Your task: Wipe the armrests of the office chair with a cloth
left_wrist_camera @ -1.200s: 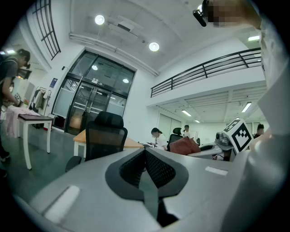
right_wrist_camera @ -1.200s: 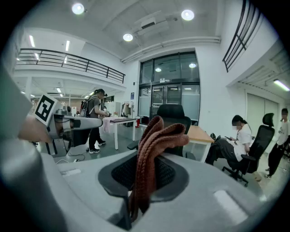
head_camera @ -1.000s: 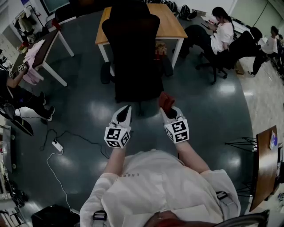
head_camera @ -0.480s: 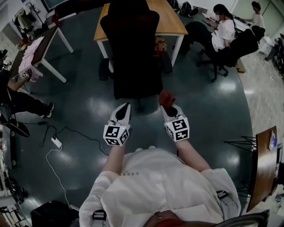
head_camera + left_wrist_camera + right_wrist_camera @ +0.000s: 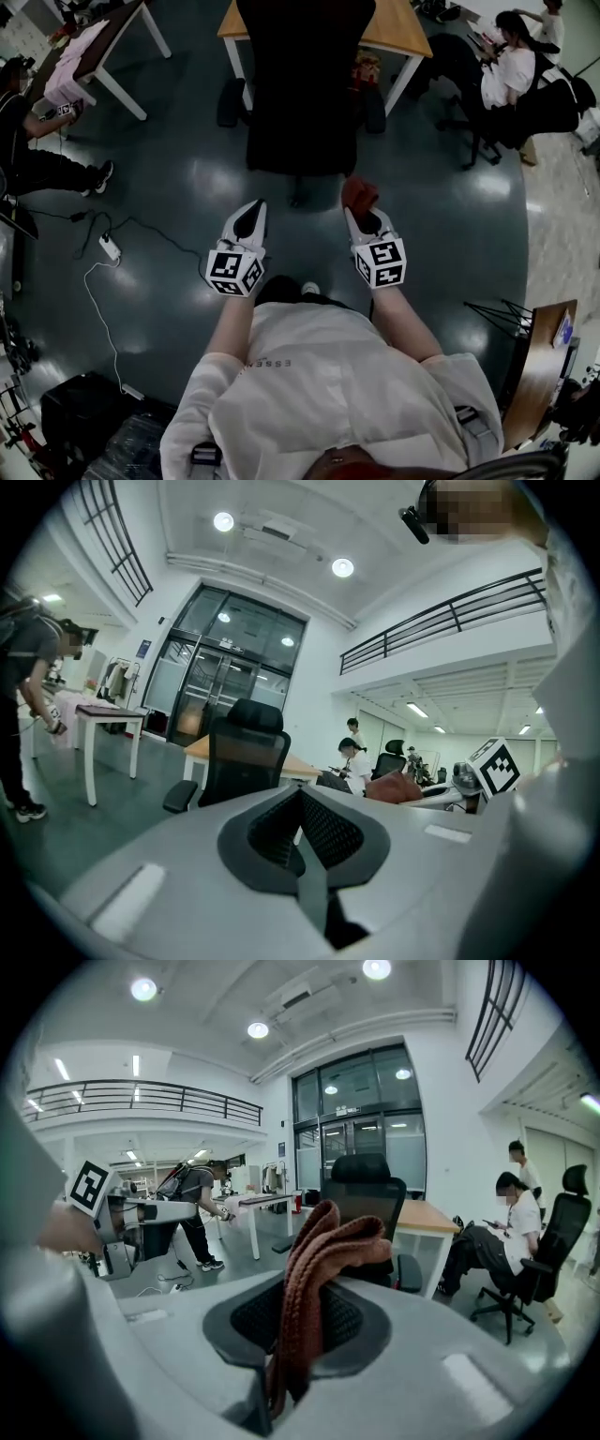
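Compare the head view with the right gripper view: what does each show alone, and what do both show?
Head view only: the right gripper's marker cube and the forearm behind it. Right gripper view only: the ceiling lights, the balcony railing and the glass doors. Both: the right claw shut on the red-brown cloth, the black office chair and the wooden table.

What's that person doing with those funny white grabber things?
A person stands facing a black office chair with a gripper in each hand. The right gripper is clamped on a reddish-brown cloth. The left gripper is shut with nothing in it. Both are held short of the chair, so the cloth has not yet reached its armrests.
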`<state>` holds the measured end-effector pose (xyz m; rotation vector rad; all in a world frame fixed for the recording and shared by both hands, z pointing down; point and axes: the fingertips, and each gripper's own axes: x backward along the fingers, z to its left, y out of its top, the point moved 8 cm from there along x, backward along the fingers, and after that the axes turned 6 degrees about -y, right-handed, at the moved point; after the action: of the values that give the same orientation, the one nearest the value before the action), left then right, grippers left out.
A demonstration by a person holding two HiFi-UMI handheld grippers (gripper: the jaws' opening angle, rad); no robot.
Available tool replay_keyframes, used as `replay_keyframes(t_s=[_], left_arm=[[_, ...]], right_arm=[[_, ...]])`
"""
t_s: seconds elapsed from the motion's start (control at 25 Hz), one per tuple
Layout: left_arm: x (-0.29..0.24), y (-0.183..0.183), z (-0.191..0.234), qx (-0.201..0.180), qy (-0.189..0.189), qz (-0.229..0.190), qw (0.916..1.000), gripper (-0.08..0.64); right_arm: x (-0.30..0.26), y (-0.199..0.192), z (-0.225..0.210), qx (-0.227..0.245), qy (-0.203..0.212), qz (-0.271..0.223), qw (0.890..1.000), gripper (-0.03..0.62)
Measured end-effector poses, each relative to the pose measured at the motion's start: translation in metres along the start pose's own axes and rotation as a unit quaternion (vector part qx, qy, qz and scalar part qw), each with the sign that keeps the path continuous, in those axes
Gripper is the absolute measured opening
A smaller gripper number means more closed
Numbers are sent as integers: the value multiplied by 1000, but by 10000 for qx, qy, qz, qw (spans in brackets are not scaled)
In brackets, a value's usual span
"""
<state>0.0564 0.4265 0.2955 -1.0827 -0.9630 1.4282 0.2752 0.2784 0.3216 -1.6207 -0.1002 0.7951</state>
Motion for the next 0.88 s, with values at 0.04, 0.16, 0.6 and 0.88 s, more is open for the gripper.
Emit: replay_keyframes(t_s=[0.04,0.16,0.6,0.88], left_arm=[[4,-2,2,30,84,18,10000,17],[10,-5,16,75,277,47,9996,17],[-28,9,140,230,394,-22,9990,17],[-79,37,255,279,28,240,9993,17]], right_arm=[[-3,-2,1,-6,55,52,10000,48],[-21,-1,6,14,198,134,9997,48],[-135,35,34,214,154,251,9993,48],[-242,71,60,178,-112,502,9985,48]])
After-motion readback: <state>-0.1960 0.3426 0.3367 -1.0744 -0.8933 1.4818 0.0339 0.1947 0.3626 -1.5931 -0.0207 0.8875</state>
